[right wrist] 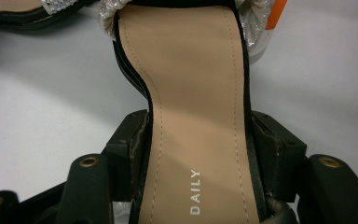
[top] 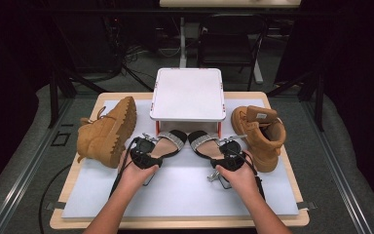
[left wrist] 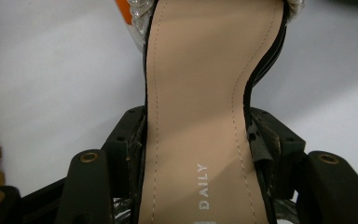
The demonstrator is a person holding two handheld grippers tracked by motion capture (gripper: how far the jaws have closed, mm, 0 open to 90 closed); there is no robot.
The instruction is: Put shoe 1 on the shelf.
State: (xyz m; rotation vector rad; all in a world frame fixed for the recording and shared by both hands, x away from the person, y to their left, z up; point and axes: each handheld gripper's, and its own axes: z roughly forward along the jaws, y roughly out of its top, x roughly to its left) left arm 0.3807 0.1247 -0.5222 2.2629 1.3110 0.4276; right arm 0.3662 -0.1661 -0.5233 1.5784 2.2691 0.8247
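Both forearms are extended from the near edge, converging slightly toward the middle. The left gripper [top: 145, 152] is held in the left hand [top: 137, 171], its jaws clamped on the flanks of a sandal [left wrist: 200, 116]. The right gripper [top: 230, 156] is held in the right hand [top: 241, 176], its jaws likewise closed against the sides of a second sandal [right wrist: 200, 112].

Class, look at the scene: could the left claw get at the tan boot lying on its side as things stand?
Probably not yet: the left claw is shut on a black sandal. The boot lies close beside it, with bare mat between.
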